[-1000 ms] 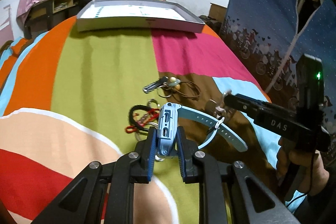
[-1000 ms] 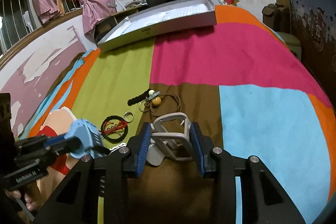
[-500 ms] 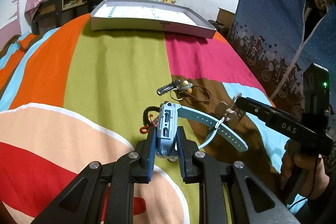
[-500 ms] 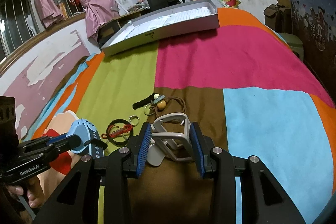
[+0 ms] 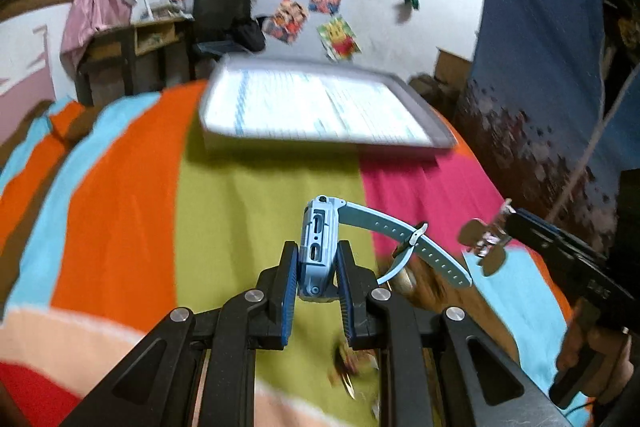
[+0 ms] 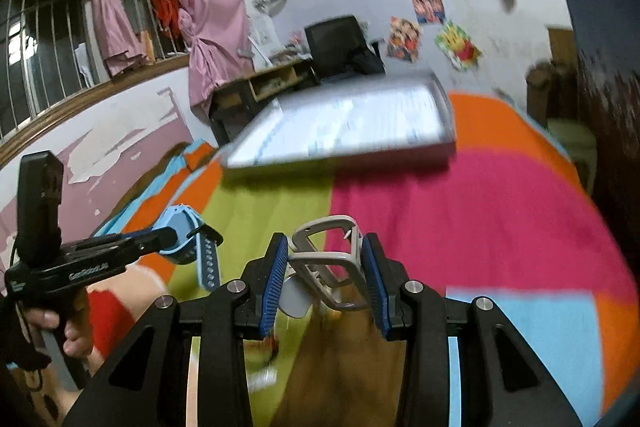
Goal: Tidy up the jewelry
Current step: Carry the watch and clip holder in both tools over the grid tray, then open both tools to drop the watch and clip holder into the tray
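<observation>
Bedroom setting: a bed under a colour-block blanket [image 5: 120,211], with a shallow grey tray [image 5: 420,115] lying at its far end, beyond both tools. My left gripper [image 5: 316,267] has its jaws closed on the body of a blue watch [image 5: 318,247], held on edge above the bed with its strap trailing to the right. My right gripper [image 6: 324,267] has its jaws pressed against the sides of a grey metal clip [image 6: 328,263], also off the blanket. I judge the step in hand to be the carry: both pieces are lifted and pointed toward the tray, and both views are smeared by motion. The next move calls for bringing each piece over the tray rim, lowering it inside, and only then opening the jaws. Some small items below the grippers are too blurred to identify.
</observation>
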`<control>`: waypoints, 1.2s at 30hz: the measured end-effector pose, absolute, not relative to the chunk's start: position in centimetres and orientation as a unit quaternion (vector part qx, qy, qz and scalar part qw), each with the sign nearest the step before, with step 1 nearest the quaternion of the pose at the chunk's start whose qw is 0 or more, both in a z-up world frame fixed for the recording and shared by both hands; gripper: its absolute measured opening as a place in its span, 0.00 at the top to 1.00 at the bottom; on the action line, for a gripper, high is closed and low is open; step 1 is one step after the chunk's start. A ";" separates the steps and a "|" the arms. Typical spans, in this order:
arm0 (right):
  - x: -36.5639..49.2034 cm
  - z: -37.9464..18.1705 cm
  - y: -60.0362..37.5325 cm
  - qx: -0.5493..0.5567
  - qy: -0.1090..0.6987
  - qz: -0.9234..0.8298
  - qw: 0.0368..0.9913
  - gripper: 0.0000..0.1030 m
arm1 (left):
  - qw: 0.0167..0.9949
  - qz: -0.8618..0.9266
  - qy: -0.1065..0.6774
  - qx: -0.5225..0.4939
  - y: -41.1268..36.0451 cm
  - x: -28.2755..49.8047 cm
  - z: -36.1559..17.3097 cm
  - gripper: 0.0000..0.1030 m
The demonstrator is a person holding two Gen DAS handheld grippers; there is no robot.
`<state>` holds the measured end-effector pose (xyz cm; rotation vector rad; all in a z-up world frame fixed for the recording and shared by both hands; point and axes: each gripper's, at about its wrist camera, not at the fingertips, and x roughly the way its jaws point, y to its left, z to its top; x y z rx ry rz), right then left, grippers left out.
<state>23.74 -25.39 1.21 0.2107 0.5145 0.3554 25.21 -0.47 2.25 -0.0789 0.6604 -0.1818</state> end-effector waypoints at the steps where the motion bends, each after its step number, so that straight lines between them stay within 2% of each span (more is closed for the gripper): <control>1: 25.0 2.2 -25.2 0.101 0.246 0.178 0.947 0.67 | 0.944 -0.083 0.317 -0.042 -0.2 26.5 2.7 0.83; 8: 35.5 6.3 -22.6 0.098 0.220 0.190 0.952 0.67 | 0.953 -0.043 0.294 -0.068 1.7 36.4 4.4 0.83; 14: 41.6 3.8 -20.8 0.109 0.260 0.185 0.941 0.67 | 0.945 -0.019 0.317 -0.076 2.9 41.3 2.5 0.83; 20: 42.2 2.3 -19.8 0.092 0.272 0.177 0.942 0.66 | 0.935 -0.015 0.346 -0.068 2.8 42.7 0.1 0.81; 21: 42.2 2.2 -19.9 0.089 0.277 0.171 0.941 0.65 | 0.937 -0.016 0.344 -0.068 2.7 42.4 0.0 0.81; 24: 42.0 2.1 -20.4 0.091 0.280 0.161 0.942 0.48 | 0.939 -0.012 0.337 -0.070 2.5 42.0 0.3 0.79; 26: 41.5 2.3 -21.0 0.096 0.273 0.157 0.944 0.47 | 0.939 -0.010 0.336 -0.077 2.5 41.6 0.6 0.66; 27: 40.9 2.5 -21.3 0.097 0.268 0.154 0.946 0.46 | 0.940 -0.009 0.331 -0.083 2.7 41.3 0.8 0.51; 28: 40.5 2.7 -21.7 0.096 0.263 0.150 0.948 0.45 | 0.943 -0.007 0.320 -0.091 2.8 40.7 1.0 0.42; 29: 40.0 2.9 -22.0 0.095 0.258 0.146 0.950 0.43 | 0.948 -0.002 0.302 -0.099 3.0 39.9 1.3 0.26; 30: 39.5 3.0 -22.2 0.094 0.252 0.144 0.952 0.39 | 0.953 0.008 0.285 -0.105 3.2 39.1 1.7 0.19; 33: 36.9 4.0 -22.9 0.087 0.228 0.138 0.960 0.34 | 0.960 0.011 0.255 -0.111 3.2 36.4 2.5 0.14; 36: 34.0 4.8 -23.4 0.079 0.204 0.134 0.966 0.24 | 0.967 0.016 0.236 -0.099 2.6 33.6 3.1 0.06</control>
